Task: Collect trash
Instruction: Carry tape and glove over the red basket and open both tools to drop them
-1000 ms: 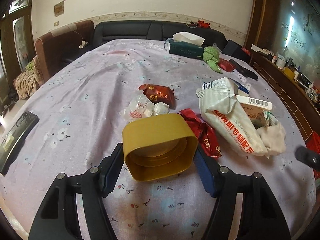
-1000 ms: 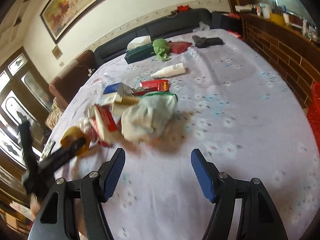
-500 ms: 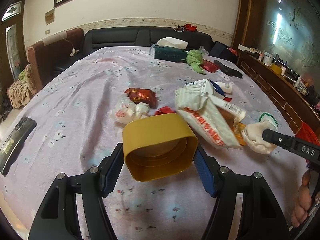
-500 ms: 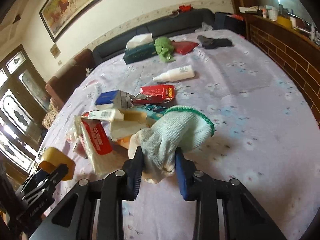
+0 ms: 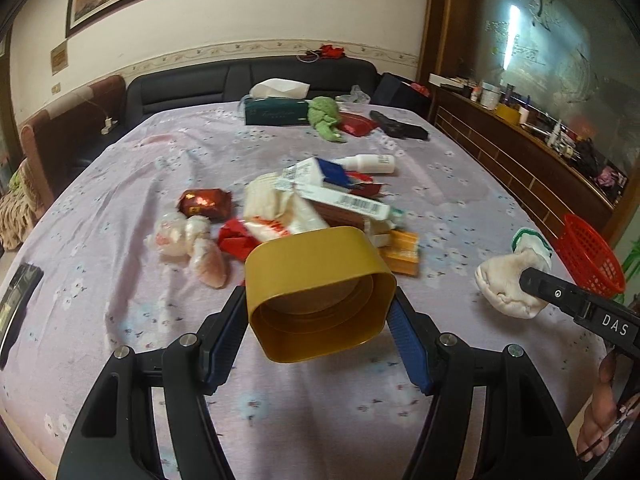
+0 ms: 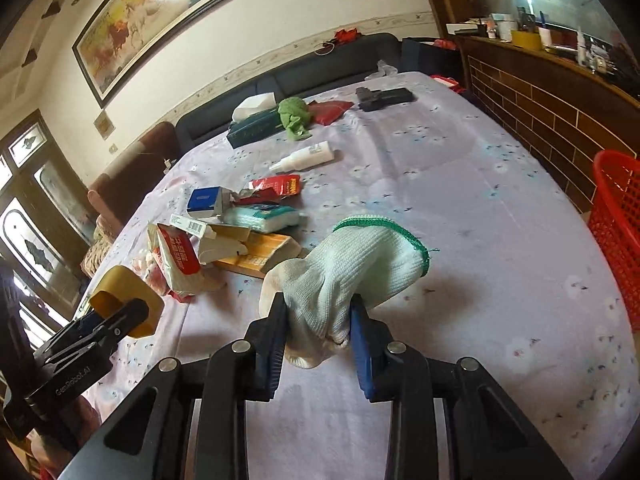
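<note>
The left gripper (image 5: pixel 318 312) clamped a yellow cap (image 5: pixel 316 292), which hid part of the trash pile (image 5: pixel 320 204) at twelve o'clock. The right gripper (image 6: pixel 318 320) pinched a white glove (image 6: pixel 352 272); its fingertips were buried. A red basket (image 6: pixel 616 232), seemingly empty, was cut off at three o'clock.

Framed painting (image 6: pixel 156 20), black sofa (image 5: pixel 256 80), wooden sideboard (image 6: pixel 560 92)

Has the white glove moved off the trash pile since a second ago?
Yes. The white glove, clamped in the right gripper, was pulled right from the trash pile, toward the red basket.
</note>
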Demonstrator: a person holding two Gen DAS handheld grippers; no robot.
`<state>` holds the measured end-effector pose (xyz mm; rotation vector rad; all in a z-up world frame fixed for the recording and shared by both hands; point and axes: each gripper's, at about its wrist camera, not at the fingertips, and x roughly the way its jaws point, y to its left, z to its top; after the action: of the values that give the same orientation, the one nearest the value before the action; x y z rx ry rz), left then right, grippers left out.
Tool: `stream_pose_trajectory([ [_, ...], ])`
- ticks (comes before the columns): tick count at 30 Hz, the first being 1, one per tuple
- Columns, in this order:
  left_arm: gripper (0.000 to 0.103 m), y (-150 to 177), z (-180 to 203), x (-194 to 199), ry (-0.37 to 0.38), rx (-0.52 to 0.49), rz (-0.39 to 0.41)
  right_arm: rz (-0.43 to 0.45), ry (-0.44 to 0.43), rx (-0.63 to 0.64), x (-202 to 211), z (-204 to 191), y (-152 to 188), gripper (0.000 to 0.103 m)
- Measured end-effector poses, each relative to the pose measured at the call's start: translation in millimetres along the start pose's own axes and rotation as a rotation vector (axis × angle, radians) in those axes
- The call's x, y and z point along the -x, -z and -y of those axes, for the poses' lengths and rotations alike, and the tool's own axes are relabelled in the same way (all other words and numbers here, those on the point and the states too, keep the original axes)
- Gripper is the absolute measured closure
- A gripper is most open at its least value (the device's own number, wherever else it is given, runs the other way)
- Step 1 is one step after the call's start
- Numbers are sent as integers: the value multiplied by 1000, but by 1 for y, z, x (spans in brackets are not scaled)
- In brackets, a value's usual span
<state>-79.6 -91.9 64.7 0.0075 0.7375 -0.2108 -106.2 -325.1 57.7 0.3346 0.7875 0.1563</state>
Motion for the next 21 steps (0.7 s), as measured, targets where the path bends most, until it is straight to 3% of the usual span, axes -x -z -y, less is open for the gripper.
stream_pose_trajectory([
  [4,36,-10,30,0,59,-56,-9,40,18,-10,27,19,-5,71],
  [9,36,-24,84,-3,152,-137,-15,109,100,-55,72,65,-17,71],
  [21,35,-65,260,-17,420,-321,-55,226,314,-239,161,199,-45,71],
])
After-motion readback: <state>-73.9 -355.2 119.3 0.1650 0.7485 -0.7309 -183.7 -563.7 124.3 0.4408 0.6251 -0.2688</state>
